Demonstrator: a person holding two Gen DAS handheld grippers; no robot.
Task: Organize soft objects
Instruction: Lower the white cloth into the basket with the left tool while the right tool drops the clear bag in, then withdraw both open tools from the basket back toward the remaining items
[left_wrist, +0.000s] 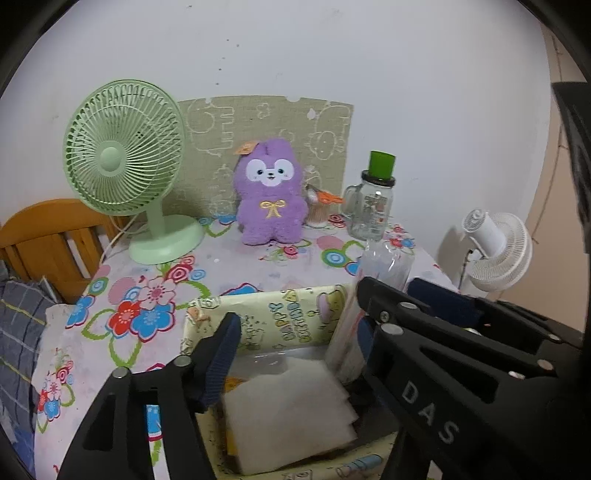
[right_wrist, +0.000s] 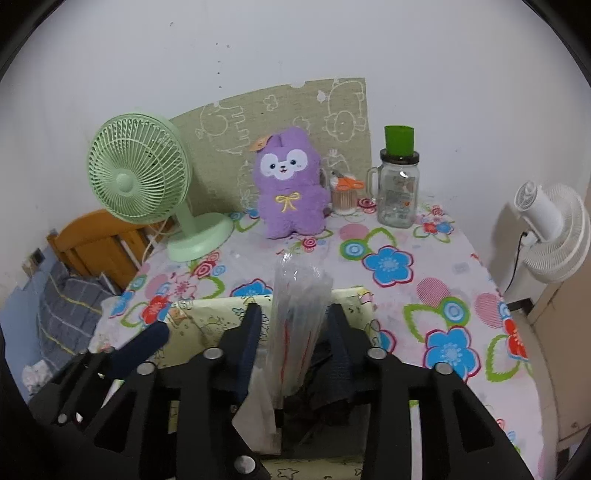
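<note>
A box (left_wrist: 295, 314) wrapped in yellow birthday paper stands at the near side of the flowered table (right_wrist: 424, 295). A white foam pad (left_wrist: 288, 413) lies inside it. My left gripper (left_wrist: 295, 328) hangs open over the box, with the pad below its fingers. A clear plastic packet (right_wrist: 301, 288) stands upright in the box between the fingers of my right gripper (right_wrist: 295, 325). That gripper is open, and a gap shows beside its left pad. A purple plush toy (right_wrist: 290, 184) sits upright at the back of the table, apart from both grippers.
A green desk fan (left_wrist: 122, 162) stands at the back left. A glass jar with a green cup on it (right_wrist: 399, 184) and a small holder (right_wrist: 345, 199) stand at the back right. A white fan (right_wrist: 554, 229) is beyond the table's right edge, and a wooden bed frame (left_wrist: 48, 236) to the left.
</note>
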